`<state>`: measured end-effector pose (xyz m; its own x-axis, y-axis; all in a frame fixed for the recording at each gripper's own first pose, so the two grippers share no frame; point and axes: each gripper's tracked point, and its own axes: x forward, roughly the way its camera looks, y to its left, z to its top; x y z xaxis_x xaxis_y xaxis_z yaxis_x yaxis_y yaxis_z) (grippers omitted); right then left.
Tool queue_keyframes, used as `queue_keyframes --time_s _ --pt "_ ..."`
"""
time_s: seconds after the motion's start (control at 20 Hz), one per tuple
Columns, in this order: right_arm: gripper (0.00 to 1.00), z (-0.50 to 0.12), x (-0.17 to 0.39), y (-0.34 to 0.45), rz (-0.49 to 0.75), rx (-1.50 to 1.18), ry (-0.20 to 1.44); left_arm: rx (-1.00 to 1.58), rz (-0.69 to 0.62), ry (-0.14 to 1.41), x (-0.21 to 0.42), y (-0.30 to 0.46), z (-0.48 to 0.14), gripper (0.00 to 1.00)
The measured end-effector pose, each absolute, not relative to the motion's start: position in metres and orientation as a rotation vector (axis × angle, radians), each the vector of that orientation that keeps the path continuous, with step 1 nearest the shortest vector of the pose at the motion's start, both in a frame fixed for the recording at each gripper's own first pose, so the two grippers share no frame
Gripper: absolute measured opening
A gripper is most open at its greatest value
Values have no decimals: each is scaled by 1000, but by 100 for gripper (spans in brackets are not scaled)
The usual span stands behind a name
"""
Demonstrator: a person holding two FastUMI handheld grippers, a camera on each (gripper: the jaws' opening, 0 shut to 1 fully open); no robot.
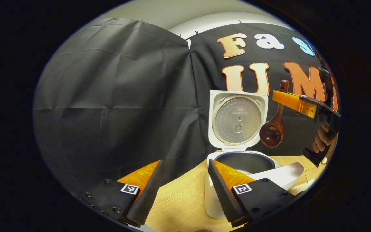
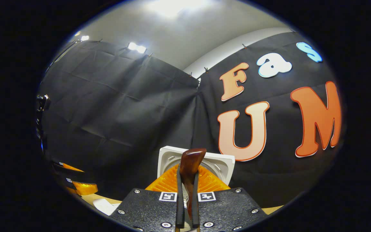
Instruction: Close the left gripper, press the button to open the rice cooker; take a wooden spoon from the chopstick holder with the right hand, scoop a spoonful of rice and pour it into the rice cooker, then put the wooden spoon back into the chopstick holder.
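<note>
Wooden spoon (image 1: 271, 130) hangs right of the rice cooker's (image 1: 237, 164) raised lid (image 1: 237, 119).

Rice cooker (image 1: 224, 206) open; wooden spoon (image 1: 273, 129) hanging bowl-down.

The rice cooker (image 1: 216, 206) is white with a dark inner pot and a silvery, dotted lid plate (image 1: 238, 120). The wooden spoon (image 1: 272, 132) is glossy reddish-brown. The bench (image 1: 179, 199) is pale wood-grain.

The right gripper (image 2: 187, 180) clamps both fingers on the wooden spoon (image 2: 191, 164) handle, which stands upright before the rice cooker's (image 2: 224, 167) raised white lid, with the left gripper (image 2: 76, 183) at the far left edge.
</note>
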<state>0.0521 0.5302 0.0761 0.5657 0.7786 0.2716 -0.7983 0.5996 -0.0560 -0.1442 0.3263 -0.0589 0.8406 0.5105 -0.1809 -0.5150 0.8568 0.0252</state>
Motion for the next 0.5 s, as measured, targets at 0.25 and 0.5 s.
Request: queue_keyframes --time_s 0.25,0.5 --pt "9 82 57 506 817 244 -231 -5 487 165 -135 304 -54 90" --pt "9 84 55 465 699 307 -212 -16 430 156 -118 280 -51 89"
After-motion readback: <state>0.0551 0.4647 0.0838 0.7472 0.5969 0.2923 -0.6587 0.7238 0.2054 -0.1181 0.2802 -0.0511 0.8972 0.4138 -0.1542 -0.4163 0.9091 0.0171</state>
